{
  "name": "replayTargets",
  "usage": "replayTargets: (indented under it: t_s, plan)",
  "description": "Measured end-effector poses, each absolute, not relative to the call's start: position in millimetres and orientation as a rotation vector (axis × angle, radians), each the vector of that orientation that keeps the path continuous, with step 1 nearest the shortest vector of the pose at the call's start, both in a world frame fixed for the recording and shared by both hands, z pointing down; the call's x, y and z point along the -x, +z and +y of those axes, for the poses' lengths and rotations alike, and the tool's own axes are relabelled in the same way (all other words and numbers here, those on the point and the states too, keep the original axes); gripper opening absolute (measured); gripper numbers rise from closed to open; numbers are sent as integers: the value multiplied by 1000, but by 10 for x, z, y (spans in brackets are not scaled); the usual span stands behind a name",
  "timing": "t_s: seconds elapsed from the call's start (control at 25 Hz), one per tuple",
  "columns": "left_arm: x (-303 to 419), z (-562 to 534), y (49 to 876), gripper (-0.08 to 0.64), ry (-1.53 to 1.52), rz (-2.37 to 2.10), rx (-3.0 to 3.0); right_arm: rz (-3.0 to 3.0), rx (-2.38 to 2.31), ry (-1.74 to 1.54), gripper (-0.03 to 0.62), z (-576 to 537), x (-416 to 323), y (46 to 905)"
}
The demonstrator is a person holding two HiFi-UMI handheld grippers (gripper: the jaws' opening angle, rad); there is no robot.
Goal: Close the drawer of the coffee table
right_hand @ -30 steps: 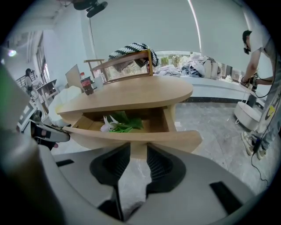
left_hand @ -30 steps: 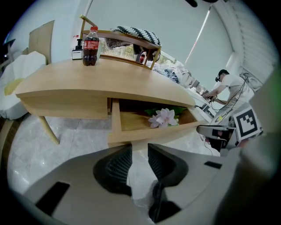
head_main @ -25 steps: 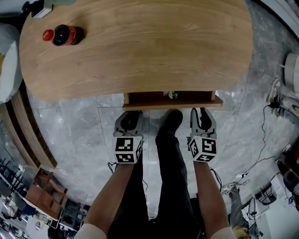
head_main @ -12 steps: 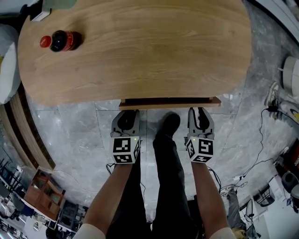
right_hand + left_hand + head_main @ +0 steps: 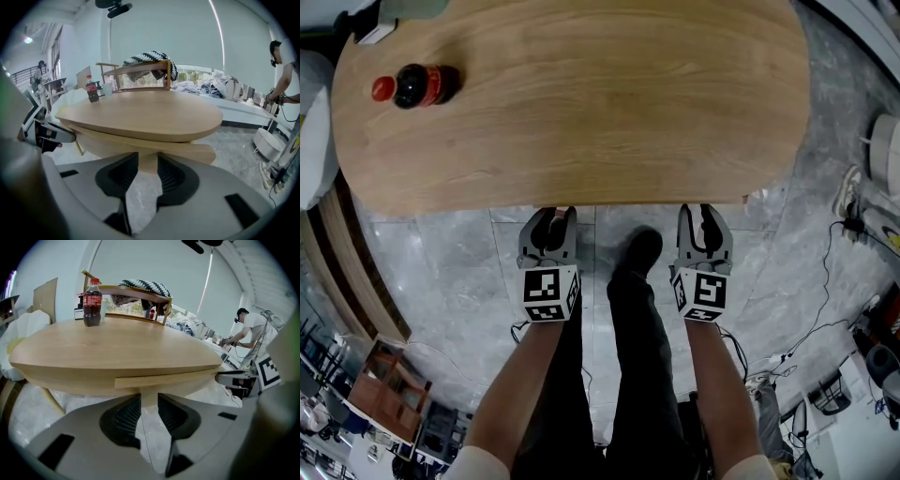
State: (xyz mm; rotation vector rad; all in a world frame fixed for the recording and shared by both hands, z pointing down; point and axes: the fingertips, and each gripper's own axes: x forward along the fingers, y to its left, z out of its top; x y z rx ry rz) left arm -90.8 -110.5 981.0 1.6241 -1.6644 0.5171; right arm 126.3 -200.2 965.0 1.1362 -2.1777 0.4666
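Under the near edge of the one coffee table [image 5: 581,103], its single drawer [image 5: 164,379] sits pushed in. From your head view the tabletop hides it, and in the left gripper view only its pale front board shows, as a strip just below the top.

You hold two grippers, one in each hand, side by side at that edge. Your left gripper [image 5: 550,214] has its jaws standing wide apart and clamps nothing; only pale wood under the tabletop shows in the gap past the tips. Your right gripper [image 5: 703,211] is just as wide, its jaws having just been opening, and the same wood shows between them, ungripped. I cannot tell whether either pair of tips touches the board.

You have two cubes in all: the left marker cube [image 5: 548,293] and the right marker cube [image 5: 703,295].

One cola bottle [image 5: 417,84] with a red cap stands at the far left of the tabletop, well apart from both grippers. One dark shoe [image 5: 639,248] shows between the grippers.
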Motion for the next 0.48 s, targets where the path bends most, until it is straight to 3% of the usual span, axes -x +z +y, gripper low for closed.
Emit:
replayTargets:
  t_s: [0.48]
  plan:
    - [1000,-1269,9852,118,495,-1700,-1646,-2231,-1200,415,133,-2146,-1209,9652]
